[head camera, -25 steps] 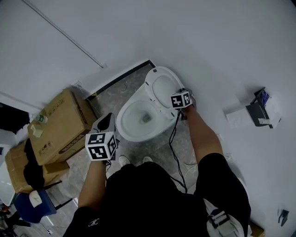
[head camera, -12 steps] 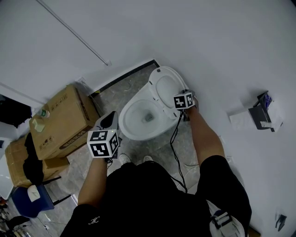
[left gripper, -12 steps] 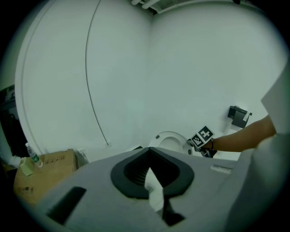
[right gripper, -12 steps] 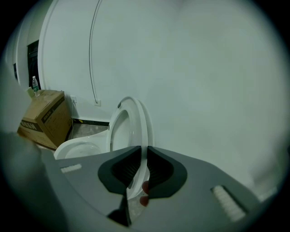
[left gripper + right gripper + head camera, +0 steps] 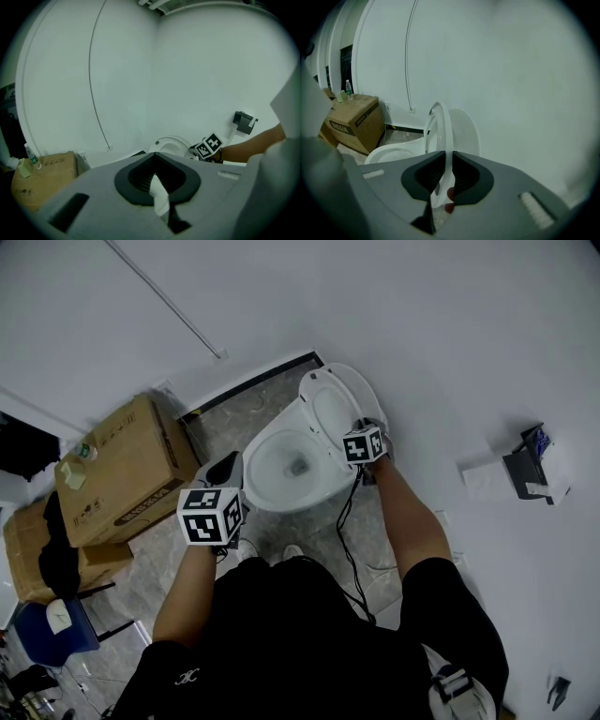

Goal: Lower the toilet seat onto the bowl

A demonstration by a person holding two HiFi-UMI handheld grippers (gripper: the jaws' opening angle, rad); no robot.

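Note:
The white toilet bowl [image 5: 281, 465] stands on the grey floor ahead of me. Its seat [image 5: 322, 413] stands nearly upright, a little forward of the lid [image 5: 356, 390] that leans on the wall. My right gripper [image 5: 353, 428] is shut on the seat's right rim. In the right gripper view the seat ring [image 5: 437, 133] runs edge-on between the black pads [image 5: 465, 177] of the right gripper [image 5: 444, 176], with the lid [image 5: 465, 131] behind and the bowl [image 5: 391, 153] at lower left. Those jaws have just eased open a little, with the rim between them. My left gripper [image 5: 228, 468] [image 5: 157, 190] hovers left of the bowl, jaws a narrow gap apart and empty.
A large cardboard box [image 5: 122, 470] with a bottle on top stands left of the toilet, and more boxes and a blue chair [image 5: 52, 626] lie farther left. A paper holder [image 5: 525, 465] hangs on the right wall. A black cable [image 5: 345, 521] trails from the right gripper.
The seat has come forward off the lid, so a gap now shows between them. The right gripper has shifted slightly left with it. The left gripper has barely moved.

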